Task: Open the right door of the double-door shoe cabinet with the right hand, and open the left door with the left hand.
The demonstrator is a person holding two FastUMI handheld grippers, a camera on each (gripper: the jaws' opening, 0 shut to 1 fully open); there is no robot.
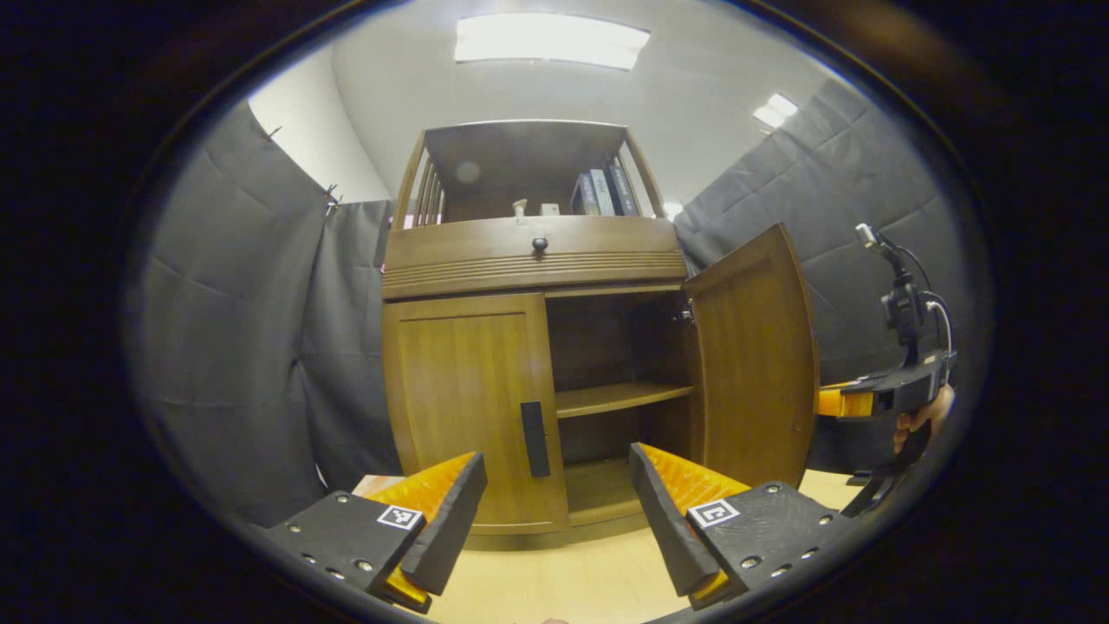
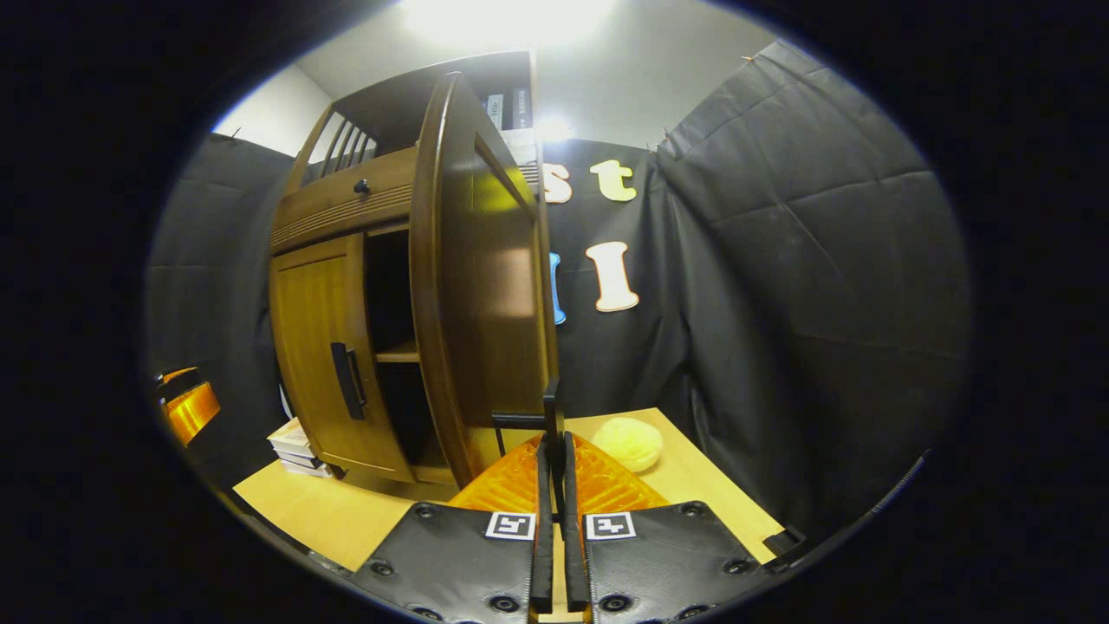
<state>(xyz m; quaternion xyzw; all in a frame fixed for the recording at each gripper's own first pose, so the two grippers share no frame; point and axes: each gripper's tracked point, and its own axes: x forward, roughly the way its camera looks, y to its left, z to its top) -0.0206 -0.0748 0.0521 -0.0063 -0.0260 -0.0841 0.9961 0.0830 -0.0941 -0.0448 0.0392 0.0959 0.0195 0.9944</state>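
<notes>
1. In the left gripper view, the brown wooden double-door shoe cabinet stands at 12 o'clock on the pale wooden tabletop.
2. Its right door is swung wide open toward 3 o'clock, baring an inner wooden shelf.
3. Its left door is closed flat, with its dark vertical bar handle at its inner edge.
4. The left gripper has its fingers spread wide apart, holding nothing, just short of that handle.
5. In the right gripper view, the right gripper has its fingers pressed together on the right door's dark bar handle at 12 o'clock.
6. A pale yellow round sponge-like object lies on the tabletop at 1 o'clock, near the fingers.
7. Stacked books lie beside the cabinet's base at 9 o'clock.
</notes>
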